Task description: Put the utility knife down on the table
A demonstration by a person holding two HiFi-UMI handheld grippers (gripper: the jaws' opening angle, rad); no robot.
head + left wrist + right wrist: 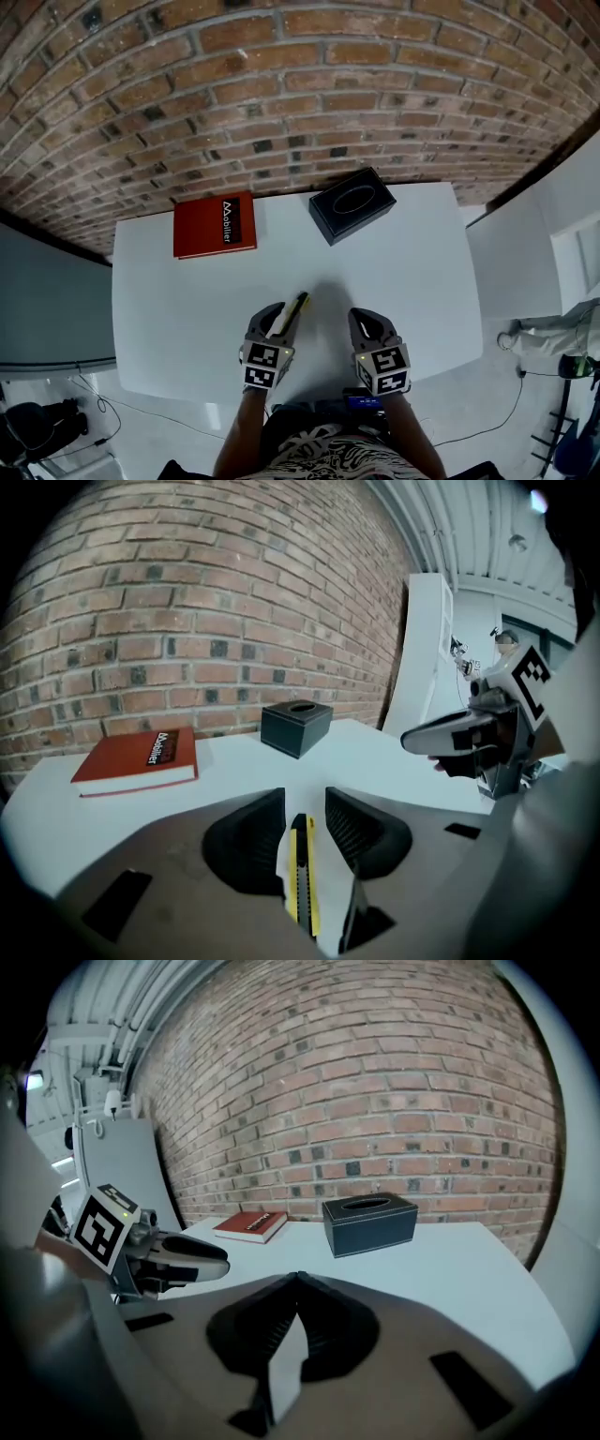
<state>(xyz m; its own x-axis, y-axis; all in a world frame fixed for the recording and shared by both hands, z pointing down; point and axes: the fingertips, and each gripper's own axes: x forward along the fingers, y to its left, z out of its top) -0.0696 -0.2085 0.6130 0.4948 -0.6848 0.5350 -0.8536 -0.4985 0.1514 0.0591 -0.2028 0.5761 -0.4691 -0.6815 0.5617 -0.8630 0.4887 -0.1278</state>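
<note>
Yellow-and-black utility knife point(302, 874) lies lengthwise on the white tabletop point(403, 272) between the jaws of the left tool point(305, 803), which stand narrowly apart with a gap on either side. The right tool point(298, 1283), just beside it, has its jaws closed on nothing. Farther ahead lie a red book point(214, 226) and a black tissue box point(352, 203), and a brick wall point(281, 84) stands behind.
</note>
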